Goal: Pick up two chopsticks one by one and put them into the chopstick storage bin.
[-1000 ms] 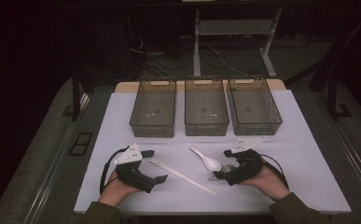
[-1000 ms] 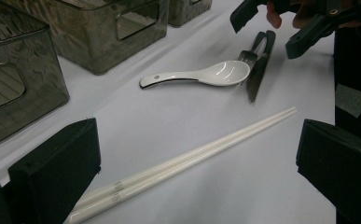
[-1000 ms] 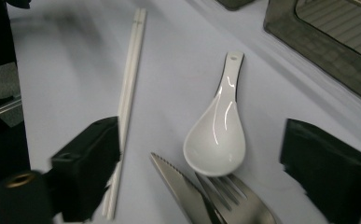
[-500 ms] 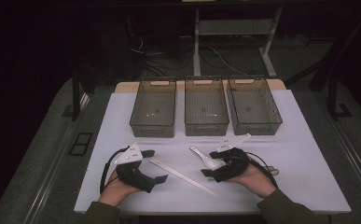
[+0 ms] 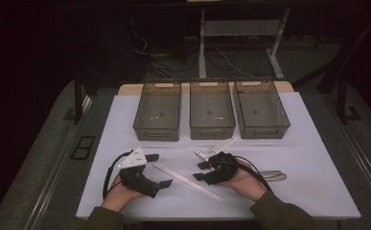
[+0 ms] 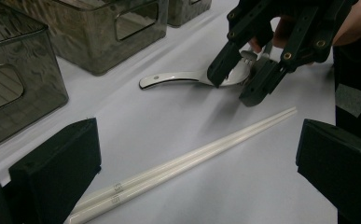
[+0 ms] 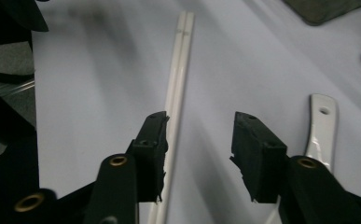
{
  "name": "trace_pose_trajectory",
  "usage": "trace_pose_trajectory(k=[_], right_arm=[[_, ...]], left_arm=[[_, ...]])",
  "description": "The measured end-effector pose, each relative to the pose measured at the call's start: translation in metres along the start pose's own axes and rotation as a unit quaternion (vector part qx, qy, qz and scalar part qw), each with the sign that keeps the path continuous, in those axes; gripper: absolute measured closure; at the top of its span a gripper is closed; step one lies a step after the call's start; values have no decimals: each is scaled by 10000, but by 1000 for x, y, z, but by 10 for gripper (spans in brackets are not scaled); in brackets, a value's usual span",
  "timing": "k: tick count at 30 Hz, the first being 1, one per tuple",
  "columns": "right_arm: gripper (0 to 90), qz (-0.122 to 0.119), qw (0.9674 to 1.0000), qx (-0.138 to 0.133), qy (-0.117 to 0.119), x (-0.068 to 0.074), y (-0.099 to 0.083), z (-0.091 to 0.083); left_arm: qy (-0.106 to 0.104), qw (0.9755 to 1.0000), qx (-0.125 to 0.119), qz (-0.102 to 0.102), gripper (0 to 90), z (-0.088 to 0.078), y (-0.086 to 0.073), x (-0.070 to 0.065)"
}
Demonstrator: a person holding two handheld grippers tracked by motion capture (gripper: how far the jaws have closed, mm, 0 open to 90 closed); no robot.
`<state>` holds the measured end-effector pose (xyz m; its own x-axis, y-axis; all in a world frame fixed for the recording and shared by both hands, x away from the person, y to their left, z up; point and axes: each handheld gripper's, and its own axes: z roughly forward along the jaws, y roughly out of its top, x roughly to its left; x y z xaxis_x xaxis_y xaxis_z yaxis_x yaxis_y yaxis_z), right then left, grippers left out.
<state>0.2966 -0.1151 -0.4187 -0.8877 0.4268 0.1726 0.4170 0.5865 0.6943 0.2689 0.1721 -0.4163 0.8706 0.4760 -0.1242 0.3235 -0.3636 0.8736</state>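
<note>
Right gripper [image 6: 243, 77] partly over white spoon [image 6: 178, 79], bowl hidden.

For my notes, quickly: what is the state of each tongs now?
Left tongs: open, holding nothing.
Right tongs: open, have just been closing, nothing gripped; white chopsticks lie under them.

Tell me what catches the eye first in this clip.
Three empty smoky bins line the far edge of the white table. Nearer, the right tool, jaws just closing with nothing between them, hovers by a white spoon, with white chopsticks lying between the two tools.
</note>
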Motion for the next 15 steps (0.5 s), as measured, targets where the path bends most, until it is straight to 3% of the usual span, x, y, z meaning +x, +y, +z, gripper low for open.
trace_pose_trajectory(k=[9, 15], right_arm=[[709, -73, 9996, 223, 146, 5, 3, 18], [740, -144, 9993, 312, 171, 7, 2, 22]], left_arm=[[1, 10000, 6, -4, 0, 0, 0, 0], [-10, 10000, 5, 6, 0, 0, 0, 0]])
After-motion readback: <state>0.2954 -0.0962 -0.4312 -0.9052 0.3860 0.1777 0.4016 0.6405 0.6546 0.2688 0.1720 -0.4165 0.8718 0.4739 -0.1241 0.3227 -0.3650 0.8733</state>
